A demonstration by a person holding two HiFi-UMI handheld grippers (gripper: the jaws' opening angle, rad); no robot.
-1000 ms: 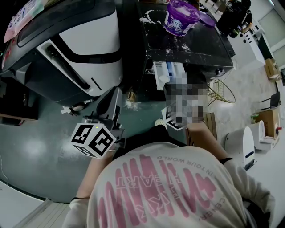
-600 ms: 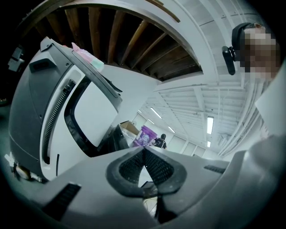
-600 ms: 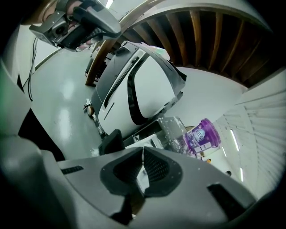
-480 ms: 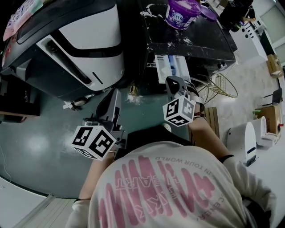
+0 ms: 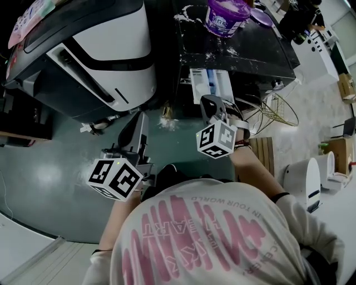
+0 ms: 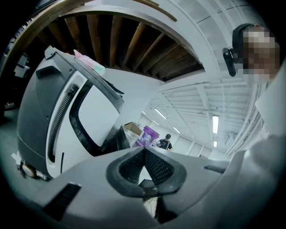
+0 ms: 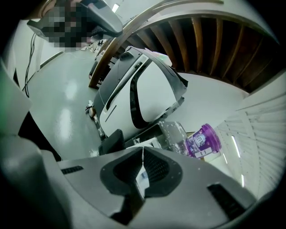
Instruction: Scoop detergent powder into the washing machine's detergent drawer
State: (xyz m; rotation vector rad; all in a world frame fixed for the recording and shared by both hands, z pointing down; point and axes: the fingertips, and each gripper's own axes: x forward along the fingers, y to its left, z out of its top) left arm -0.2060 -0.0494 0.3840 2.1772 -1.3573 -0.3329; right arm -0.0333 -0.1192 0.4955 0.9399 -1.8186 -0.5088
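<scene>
A purple detergent tub stands on the black, powder-dusted top of the washing machine. Below it the white detergent drawer is pulled out. My right gripper hangs just in front of the drawer, shut with nothing between its jaws. My left gripper is lower and to the left over the green floor, also shut and empty. In the left gripper view the left gripper points toward the tub. In the right gripper view the tub shows beyond the right gripper. No scoop is visible.
A large white-and-dark machine stands tilted at the left. A purple lid lies beside the tub. A wire basket and a white appliance sit at the right. White powder is spilled on the floor by the drawer.
The right gripper has come out from under the mosaic patch and shifted slightly left in front of the drawer. The left gripper has barely moved.
</scene>
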